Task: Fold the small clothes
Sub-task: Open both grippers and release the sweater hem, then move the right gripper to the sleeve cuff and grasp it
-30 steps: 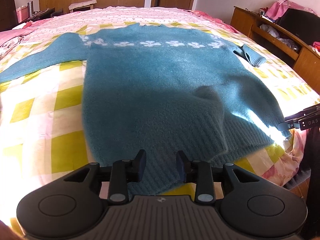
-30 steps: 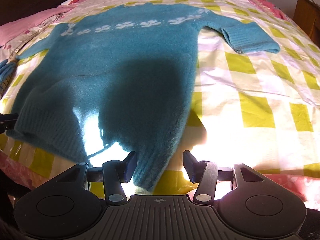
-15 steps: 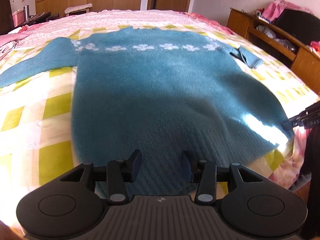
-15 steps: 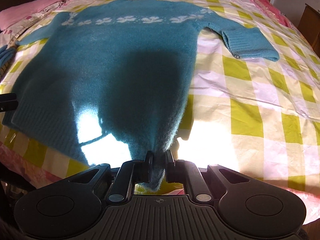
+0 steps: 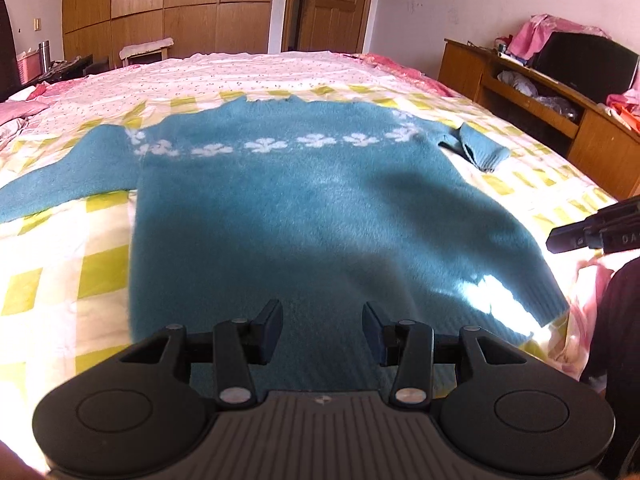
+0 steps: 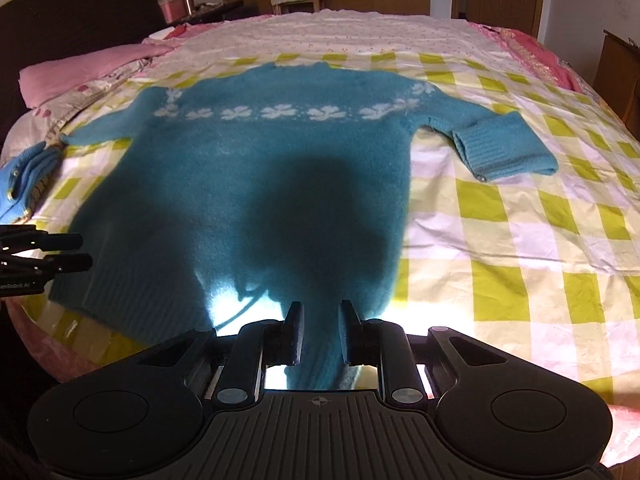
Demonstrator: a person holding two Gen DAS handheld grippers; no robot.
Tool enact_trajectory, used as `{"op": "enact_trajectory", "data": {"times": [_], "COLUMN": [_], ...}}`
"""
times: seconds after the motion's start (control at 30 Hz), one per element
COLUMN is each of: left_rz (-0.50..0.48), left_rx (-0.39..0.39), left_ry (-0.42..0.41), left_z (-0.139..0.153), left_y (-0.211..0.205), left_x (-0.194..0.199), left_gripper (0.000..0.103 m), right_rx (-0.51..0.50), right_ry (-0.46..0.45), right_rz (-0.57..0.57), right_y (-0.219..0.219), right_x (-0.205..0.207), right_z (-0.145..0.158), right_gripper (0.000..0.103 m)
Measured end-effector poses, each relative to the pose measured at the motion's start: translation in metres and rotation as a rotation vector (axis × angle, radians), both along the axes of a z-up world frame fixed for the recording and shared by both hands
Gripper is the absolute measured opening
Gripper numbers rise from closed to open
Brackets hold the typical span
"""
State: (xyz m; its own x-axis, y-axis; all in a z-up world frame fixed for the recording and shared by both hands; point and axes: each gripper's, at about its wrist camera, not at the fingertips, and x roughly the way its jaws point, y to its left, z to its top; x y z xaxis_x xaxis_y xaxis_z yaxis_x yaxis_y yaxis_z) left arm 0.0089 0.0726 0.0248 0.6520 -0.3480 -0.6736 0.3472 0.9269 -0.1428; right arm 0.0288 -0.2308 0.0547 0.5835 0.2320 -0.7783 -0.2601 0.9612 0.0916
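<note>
The teal sweater lies flat, front up, on the checked bedspread, hem toward me and sleeves spread, I judge so the sides can fold inward. My right gripper sits low at the hem's right corner, fingers pinching the ribbed edge between them. My left gripper hovers level over the hem's left part, fingers spread wide, holding nothing. A blue garment rests apart, left.

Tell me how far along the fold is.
Barely started. The sweater lies flat on the bed, one sleeve doubled back. The right gripper pinches a hem corner; the left gripper is open over the hem. Every fold remains.
</note>
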Motion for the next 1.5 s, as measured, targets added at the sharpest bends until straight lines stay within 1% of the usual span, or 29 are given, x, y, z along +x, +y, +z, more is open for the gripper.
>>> {"op": "enact_trajectory", "data": {"times": [0.13, 0.23, 0.3, 0.37, 0.43, 0.53, 0.57, 0.63, 0.67, 0.7, 0.73, 0.77, 0.8, 0.9, 0.93, 0.97, 1.1, 1.17, 1.23, 1.37, 1.43, 1.5], "left_rz": [-0.011, -0.014, -0.018, -0.008, -0.005, 0.007, 0.004, -0.009, -0.013, -0.021, -0.037, -0.059, -0.083, -0.113, -0.111, -0.099, -0.034, -0.006, 0.004, 0.021, 0.021, 0.018], "left_rx": [-0.01, 0.006, 0.024, 0.042, 0.04, 0.048, 0.057, 0.076, 0.076, 0.072, 0.068, 0.072, 0.087, 0.208, 0.218, 0.205, 0.095, 0.068, 0.05, 0.047, 0.04, 0.039], "left_ry": [0.018, 0.042, 0.065, 0.102, 0.094, 0.096, 0.094, 0.092, 0.097, 0.105, 0.118, 0.133, 0.148, 0.121, 0.121, 0.134, 0.178, 0.182, 0.162, 0.081, 0.051, 0.04], "left_z": [-0.01, -0.02, -0.027, -0.035, -0.038, -0.041, -0.041, -0.042, -0.042, -0.043, -0.045, -0.047, -0.049, -0.053, -0.052, -0.051, -0.044, -0.037, -0.026, -0.002, 0.006, 0.008], "left_y": [-0.02, -0.031, -0.032, -0.03, -0.028, -0.029, -0.03, -0.033, -0.034, -0.035, -0.036, -0.039, -0.043, -0.06, -0.061, -0.061, -0.047, -0.042, -0.039, -0.04, -0.044, -0.05], "left_x": [0.014, 0.017, 0.015, 0.012, 0.007, 0.003, 0.002, -0.001, -0.003, -0.005, -0.007, -0.009, -0.011, -0.021, -0.022, -0.022, -0.015, -0.015, -0.015, -0.008, 0.001, 0.014], "left_gripper": [0.049, 0.049, 0.049, 0.049, 0.051, 0.053, 0.055, 0.061, 0.069, 0.08, 0.087, 0.102, 0.103, 0.103, 0.103, 0.103, 0.103, 0.103, 0.103, 0.103, 0.103, 0.103], "right_rx": [0.043, 0.079, 0.084, 0.083, 0.094, 0.134, 0.144, 0.156, 0.16, 0.164, 0.17, 0.173, 0.174, 0.172, 0.171, 0.169, 0.184, 0.2, 0.218, 0.251, 0.249, 0.248], "right_ry": [0.0, 0.017, 0.036, 0.063, 0.077, 0.077, 0.08, 0.08, 0.079, 0.079, 0.077, 0.076, 0.074, 0.064, 0.059, 0.053, 0.04, 0.038, 0.023, -0.014, -0.039, -0.068], "right_rz": [0.054, 0.086, 0.109, 0.12, 0.12, 0.116, 0.115, 0.121, 0.123, 0.122, 0.122, 0.121, 0.121, 0.119, 0.117, 0.114, 0.089, 0.076, 0.062, 0.026, 0.004, -0.027], "right_y": [0.029, 0.045, 0.054, 0.057, 0.055, 0.048, 0.046, 0.043, 0.042, 0.041, 0.038, 0.038, 0.037, 0.036, 0.036, 0.034, 0.026, 0.022, 0.017, 0.004, -0.004, -0.016], "right_x": [0.017, 0.026, 0.03, 0.032, 0.033, 0.034, 0.035, 0.034, 0.034, 0.034, 0.032, 0.031, 0.031, 0.028, 0.027, 0.027, 0.026, 0.026, 0.026, 0.028, 0.03, 0.034], "right_z": [-0.016, -0.031, -0.041, -0.053, -0.061, -0.064, -0.064, -0.064, -0.064, -0.064, -0.063, -0.063, -0.063, -0.061, -0.06, -0.06, -0.057, -0.056, -0.052, -0.043, -0.039, -0.032], "right_gripper": [0.02, 0.02, 0.02, 0.02, 0.02, 0.019, 0.019, 0.019, 0.019, 0.019, 0.019, 0.019, 0.019, 0.019, 0.019, 0.019, 0.021, 0.021, 0.021, 0.021, 0.021, 0.021]}}
